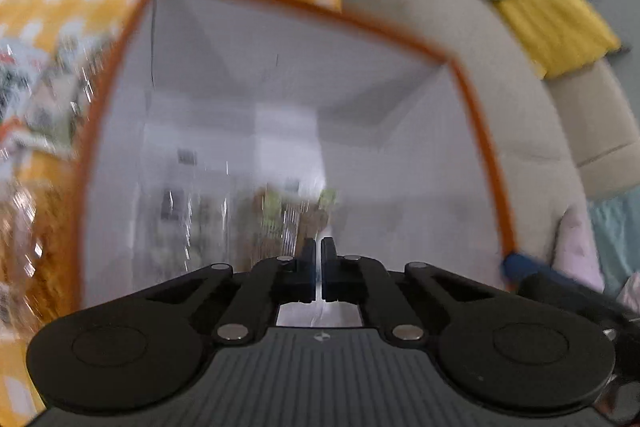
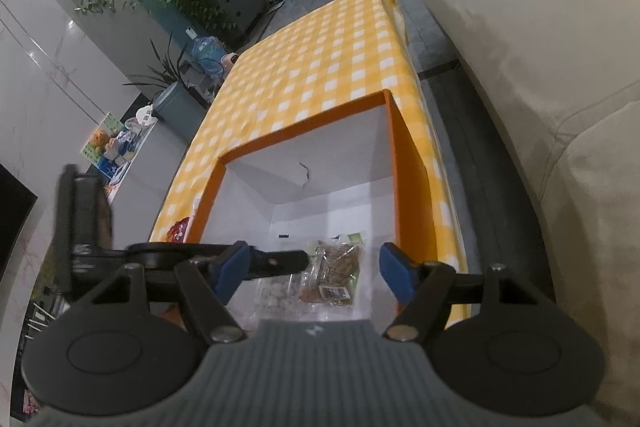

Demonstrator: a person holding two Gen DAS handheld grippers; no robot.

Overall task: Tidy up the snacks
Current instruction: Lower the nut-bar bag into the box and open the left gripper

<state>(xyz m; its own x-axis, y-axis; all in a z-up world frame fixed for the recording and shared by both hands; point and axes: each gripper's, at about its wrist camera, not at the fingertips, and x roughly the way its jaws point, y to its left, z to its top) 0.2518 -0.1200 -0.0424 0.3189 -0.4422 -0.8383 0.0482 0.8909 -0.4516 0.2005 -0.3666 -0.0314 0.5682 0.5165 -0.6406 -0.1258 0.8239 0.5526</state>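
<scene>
- We are working over a white-lined cardboard box with an orange rim (image 2: pixel 394 163), which is sitting on the worktop under a yellow-and-white checked cloth (image 2: pixel 320 67), beside a beige sofa (image 2: pixel 540 67).
- We are keeping the left hand-held gripper (image 1: pixel 318 259) fully closed above the box interior; the blur is hiding whether a thin wrapper edge is pinched between its blue pads, so we cannot tell.
- We are holding the right hand-held gripper (image 2: pixel 314 269) wide open above the box, with nothing between its fingers.
- A clear packet of brown snacks with a green top (image 2: pixel 334 267) is already lying on the box floor, with a paler clear packet (image 2: pixel 276 291) just beside it.
- More crinkly clear snack packets (image 1: pixel 36 99) are lying on the cloth outside the box at its left, so we are judging the sorting as partly done, with these left to go in.
- We are finding no writing readable: the packet labels are too small or too blurred.
</scene>
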